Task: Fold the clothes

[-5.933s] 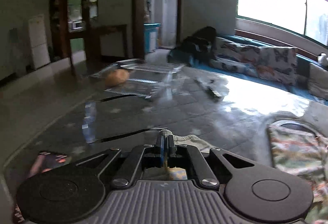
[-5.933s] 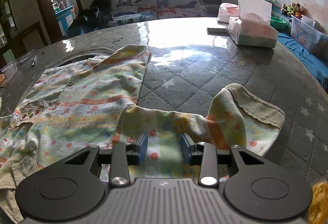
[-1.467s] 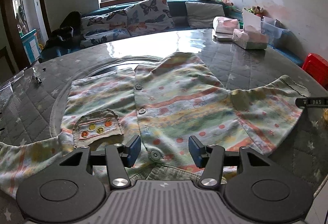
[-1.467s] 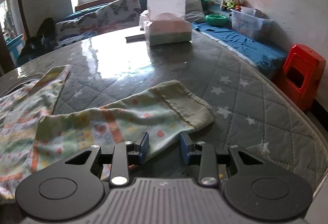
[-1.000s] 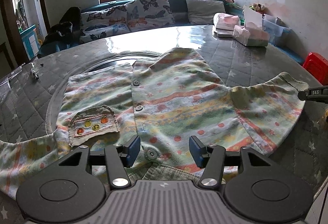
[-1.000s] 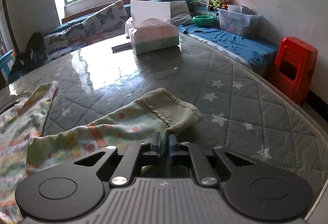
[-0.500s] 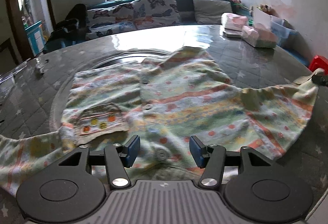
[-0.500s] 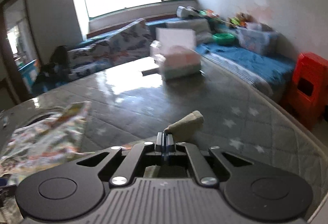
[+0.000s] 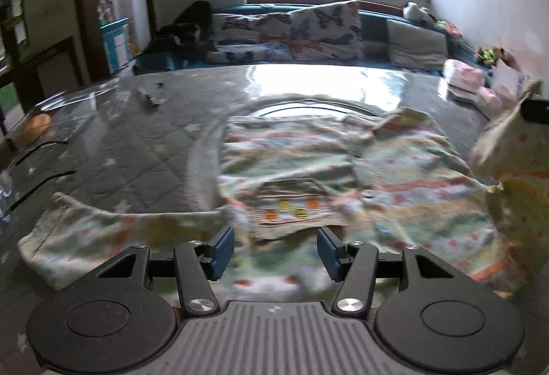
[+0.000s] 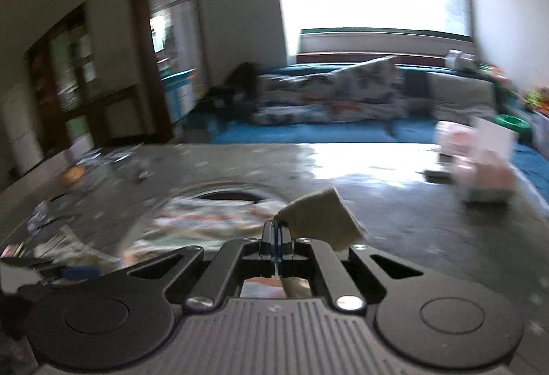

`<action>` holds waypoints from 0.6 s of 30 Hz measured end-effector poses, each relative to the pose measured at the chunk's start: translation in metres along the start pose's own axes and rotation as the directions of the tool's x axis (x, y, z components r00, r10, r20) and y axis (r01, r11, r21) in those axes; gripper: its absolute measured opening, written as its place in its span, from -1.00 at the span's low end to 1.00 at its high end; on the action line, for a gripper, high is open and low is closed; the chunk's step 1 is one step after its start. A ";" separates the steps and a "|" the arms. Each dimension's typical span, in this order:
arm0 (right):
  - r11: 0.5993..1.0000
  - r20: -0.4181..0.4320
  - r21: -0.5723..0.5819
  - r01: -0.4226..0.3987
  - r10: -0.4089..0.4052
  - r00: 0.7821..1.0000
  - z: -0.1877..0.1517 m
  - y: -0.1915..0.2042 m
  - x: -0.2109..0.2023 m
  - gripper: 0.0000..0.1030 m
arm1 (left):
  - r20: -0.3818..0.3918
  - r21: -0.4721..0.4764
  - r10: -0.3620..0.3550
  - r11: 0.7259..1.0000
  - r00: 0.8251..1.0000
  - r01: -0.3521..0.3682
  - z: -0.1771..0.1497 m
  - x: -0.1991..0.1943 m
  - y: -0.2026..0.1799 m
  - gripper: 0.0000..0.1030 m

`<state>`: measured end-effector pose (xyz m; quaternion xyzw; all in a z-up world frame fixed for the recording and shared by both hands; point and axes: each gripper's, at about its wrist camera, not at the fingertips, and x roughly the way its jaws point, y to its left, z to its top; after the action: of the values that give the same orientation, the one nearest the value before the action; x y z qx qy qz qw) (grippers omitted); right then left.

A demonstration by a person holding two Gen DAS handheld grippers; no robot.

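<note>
Right now my right tool (image 10: 276,237) is pinched together on the ribbed beige cuff (image 10: 320,220) of the pastel-striped, flower-printed children's shirt (image 9: 329,169), and the cuff stands up above the tool tips, clear of the grey quilted star-patterned tabletop (image 10: 394,203). I judge I hold it by the cuff because that stiffer knit band gives a firm bite, while the thin printed cloth would slip or bunch. From the left wrist view the lifted sleeve (image 9: 507,169) hangs at the far right in a soft drape, raised over the shirt's body, which I read as the start of folding that sleeve inward across the front. My left tool (image 9: 276,249) has its blue-padded tips spread apart, holding nothing, low over the near hem just below the small sewn-on patch pocket (image 9: 291,207) with coloured dots. The shirt lies button-side up, spread flat but rumpled, its other sleeve (image 9: 103,231) stretched out to the left on the tabletop. The cloth looks light and limp, likely to wrinkle when laid over. A pink-and-white tissue box (image 10: 480,169) sits well apart from the shirt. Both views are blurred, so fine detail is uncertain.
</note>
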<state>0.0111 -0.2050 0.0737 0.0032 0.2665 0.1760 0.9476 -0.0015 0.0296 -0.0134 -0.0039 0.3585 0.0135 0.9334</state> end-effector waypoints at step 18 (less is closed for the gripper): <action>0.979 -0.180 -0.096 -0.181 0.162 0.970 -0.025 0.049 0.016 -0.77 | -0.004 -0.046 -0.015 0.999 1.000 0.015 -0.001 0.002 0.016 0.11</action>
<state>-0.0050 -0.1557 0.0493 -0.0421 0.3354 0.2717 0.9011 -0.0013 0.0461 -0.0149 -0.0281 0.3600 0.0148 0.9324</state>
